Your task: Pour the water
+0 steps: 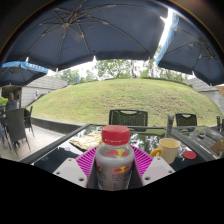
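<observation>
A bottle (pixel 114 158) with a red cap and a pale label with red print stands upright between my fingers. My gripper (pixel 114 162) is shut on the bottle, its magenta pads (pixel 87 160) pressed against both sides of the body. Just ahead and to the right, a cream cup (pixel 168 150) stands on the dark glass table (pixel 60 150). The bottle's base is hidden behind my gripper, so I cannot tell whether it rests on the table.
A small red object (pixel 190 155) lies right of the cup. A plate with food (pixel 84 142) sits on the left. Dark chairs (pixel 127 118) stand at the table's far side and along the left (pixel 15 125). Umbrellas (pixel 90 35) hang overhead, with a grassy slope beyond.
</observation>
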{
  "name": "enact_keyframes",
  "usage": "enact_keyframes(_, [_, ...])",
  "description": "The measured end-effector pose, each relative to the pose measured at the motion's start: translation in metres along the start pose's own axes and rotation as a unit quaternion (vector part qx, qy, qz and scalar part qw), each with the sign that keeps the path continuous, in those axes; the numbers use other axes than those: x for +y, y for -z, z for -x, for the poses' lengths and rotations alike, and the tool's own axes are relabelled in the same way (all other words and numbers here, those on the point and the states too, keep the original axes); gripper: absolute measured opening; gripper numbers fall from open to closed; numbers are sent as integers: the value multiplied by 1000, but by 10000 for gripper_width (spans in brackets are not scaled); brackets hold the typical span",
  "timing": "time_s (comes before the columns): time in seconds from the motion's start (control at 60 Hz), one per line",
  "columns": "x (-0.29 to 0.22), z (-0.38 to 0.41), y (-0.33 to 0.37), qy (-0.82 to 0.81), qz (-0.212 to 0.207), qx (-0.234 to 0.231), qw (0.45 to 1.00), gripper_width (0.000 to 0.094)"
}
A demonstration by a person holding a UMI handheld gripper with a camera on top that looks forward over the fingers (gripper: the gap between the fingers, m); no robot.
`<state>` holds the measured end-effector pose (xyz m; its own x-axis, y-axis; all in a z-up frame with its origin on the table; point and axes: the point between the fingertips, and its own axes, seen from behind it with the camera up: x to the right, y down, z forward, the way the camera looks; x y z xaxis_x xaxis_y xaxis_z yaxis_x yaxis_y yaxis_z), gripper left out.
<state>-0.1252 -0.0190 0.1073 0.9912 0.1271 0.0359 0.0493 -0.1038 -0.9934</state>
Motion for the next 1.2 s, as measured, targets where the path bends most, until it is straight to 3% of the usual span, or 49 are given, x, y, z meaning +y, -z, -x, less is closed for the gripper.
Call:
enact_keyframes(0.183, [1,-2,2,-13,1,10,1000,516])
enact_keyframes(0.333, [0,3,0,-5,-2,-4,1000,409])
enact_keyframes(0.433, [-5,5,-2,-28,-7,-21,999,395])
enact_keyframes(0.567, [-48,-20,-12,-108,-48,-10,993,396])
enact_keyframes(0.7, [-90,-54,-39,-265,-78,-33,960,395])
enact_keyframes(0.917, [-95,-126,-84,-573,-88,-67,812,394])
enact_keyframes(1.017, [-73,-142,-103,-705,-64,-80,701,397])
enact_keyframes(1.1, [-73,-141,-108,-781,-48,-122,611,400])
enact_keyframes(1.2, [-71,-140,-111,-823,-36,-138,550,405])
